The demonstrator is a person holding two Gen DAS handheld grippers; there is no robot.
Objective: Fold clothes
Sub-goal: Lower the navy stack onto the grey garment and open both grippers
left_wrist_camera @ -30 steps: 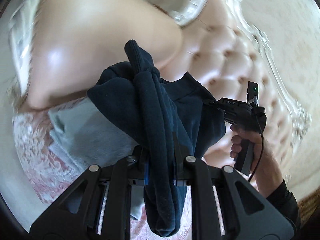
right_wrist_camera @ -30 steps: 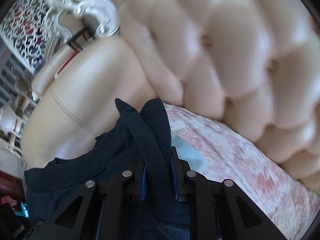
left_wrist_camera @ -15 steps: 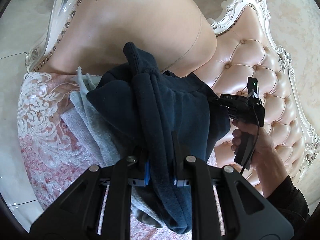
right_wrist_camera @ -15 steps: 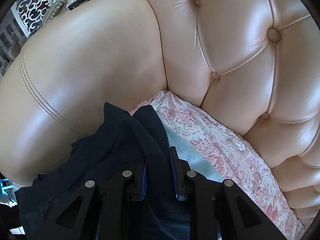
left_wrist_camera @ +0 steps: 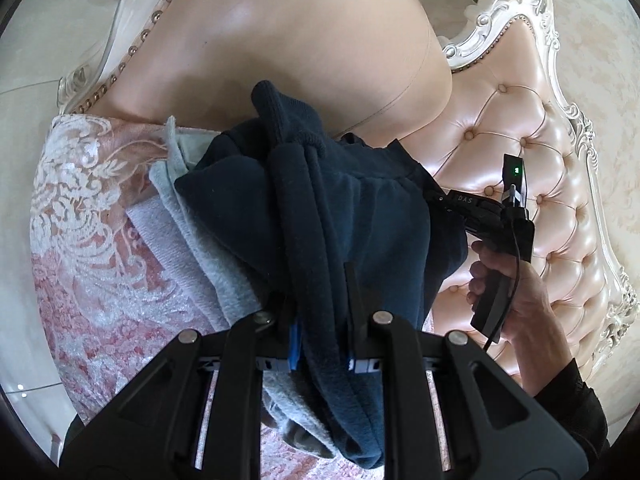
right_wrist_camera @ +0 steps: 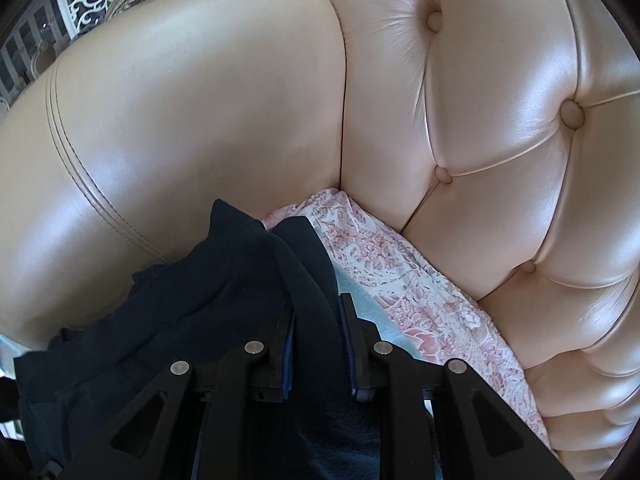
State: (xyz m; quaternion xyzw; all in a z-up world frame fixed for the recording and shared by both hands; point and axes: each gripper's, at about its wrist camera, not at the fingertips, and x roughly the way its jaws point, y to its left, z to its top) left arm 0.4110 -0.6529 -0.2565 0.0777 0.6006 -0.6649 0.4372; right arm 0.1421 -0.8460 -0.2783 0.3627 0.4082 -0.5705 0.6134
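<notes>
Navy garment (left_wrist_camera: 340, 208) bunched over grey clothes (left_wrist_camera: 200, 248) on patterned sofa seat (left_wrist_camera: 80, 220). Left gripper (left_wrist_camera: 320, 320) clamped on its fold; right gripper (right_wrist_camera: 316, 320) clamped on another fold near armrest (right_wrist_camera: 180, 120).

Dark navy fleece garment (left_wrist_camera: 344, 208) lay over a pale grey-blue knitted cloth (left_wrist_camera: 208, 240) on a pink seat cover with white floral lace pattern (left_wrist_camera: 88, 216), against glossy cream-pink button-tufted leather upholstery (right_wrist_camera: 500, 120) framed in white carved trim (left_wrist_camera: 516, 4).
</notes>
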